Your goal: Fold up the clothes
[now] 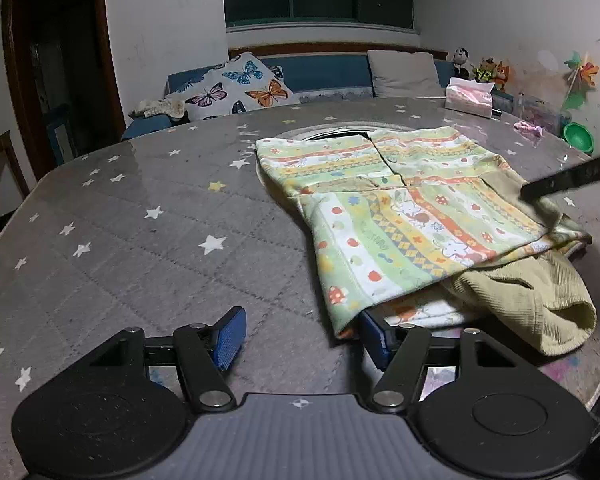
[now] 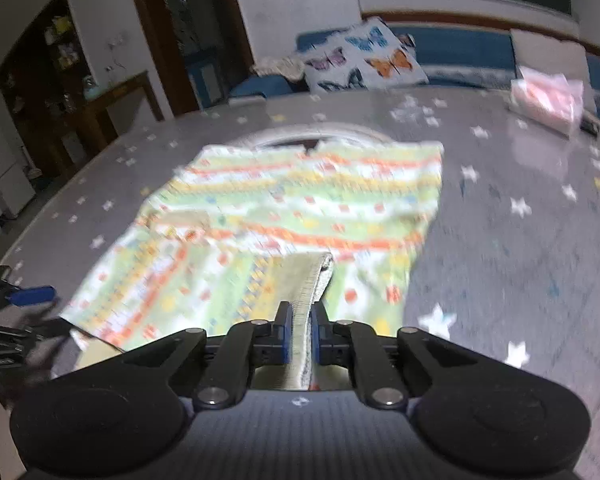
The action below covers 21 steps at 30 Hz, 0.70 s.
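Note:
A child's garment [image 1: 404, 208] in green, yellow and orange printed stripes lies partly folded on the right half of the table, and its khaki ribbed cuff [image 1: 540, 304] spills out at the near right. My left gripper [image 1: 302, 336] stands open at the garment's near corner. The cloth drapes over its right pad, and its left pad [image 1: 230, 336] is bare above the table. In the blurred right wrist view, my right gripper [image 2: 301, 320] is shut on a khaki ribbed band [image 2: 306, 280] of the garment [image 2: 284, 208]. One of the right gripper's black fingers [image 1: 568, 178] shows over the garment's far right edge.
The round table [image 1: 140, 220] has a grey cover with stars. A pink tissue pack [image 1: 470, 98], a green bowl [image 1: 578, 136] and a small pink item [image 1: 530, 128] sit at the far right. Behind the table is a blue sofa with a butterfly pillow [image 1: 236, 88].

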Available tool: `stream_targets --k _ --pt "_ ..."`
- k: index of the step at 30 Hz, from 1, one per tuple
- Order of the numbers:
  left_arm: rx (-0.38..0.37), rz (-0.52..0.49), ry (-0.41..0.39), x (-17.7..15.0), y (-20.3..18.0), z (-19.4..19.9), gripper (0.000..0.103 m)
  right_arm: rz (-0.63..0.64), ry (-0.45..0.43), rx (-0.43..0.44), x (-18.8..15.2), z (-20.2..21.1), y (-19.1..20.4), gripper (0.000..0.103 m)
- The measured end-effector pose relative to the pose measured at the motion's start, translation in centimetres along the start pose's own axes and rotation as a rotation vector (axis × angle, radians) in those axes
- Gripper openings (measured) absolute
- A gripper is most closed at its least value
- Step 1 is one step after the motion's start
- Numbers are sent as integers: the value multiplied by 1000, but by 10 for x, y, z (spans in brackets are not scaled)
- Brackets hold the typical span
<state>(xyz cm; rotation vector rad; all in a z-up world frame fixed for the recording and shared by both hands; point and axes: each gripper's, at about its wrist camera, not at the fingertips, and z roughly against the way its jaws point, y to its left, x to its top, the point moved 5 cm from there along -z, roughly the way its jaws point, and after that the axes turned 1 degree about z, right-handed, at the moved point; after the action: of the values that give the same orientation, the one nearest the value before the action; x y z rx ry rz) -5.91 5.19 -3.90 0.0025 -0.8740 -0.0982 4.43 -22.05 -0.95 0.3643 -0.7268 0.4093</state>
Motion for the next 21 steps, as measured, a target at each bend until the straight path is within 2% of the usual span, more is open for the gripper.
stream_targets --k 4,8,13,16,21 --pt "-5 -26 4 1 10 11 66 18 -4 -18 -7 4 -4 13" --pt "11 -9 -35 16 24 19 65 52 -47 -20 7 13 -4 13" --pt "-68 31 -94 47 16 7 43 75 -58 21 20 -2 6 13" --pt "-127 16 -108 64 2 -10 33 82 -42 42 22 -17 11 13" --pt "-168 -10 -78 81 -15 -55 25 96 -13 48 15 -30 16 13"
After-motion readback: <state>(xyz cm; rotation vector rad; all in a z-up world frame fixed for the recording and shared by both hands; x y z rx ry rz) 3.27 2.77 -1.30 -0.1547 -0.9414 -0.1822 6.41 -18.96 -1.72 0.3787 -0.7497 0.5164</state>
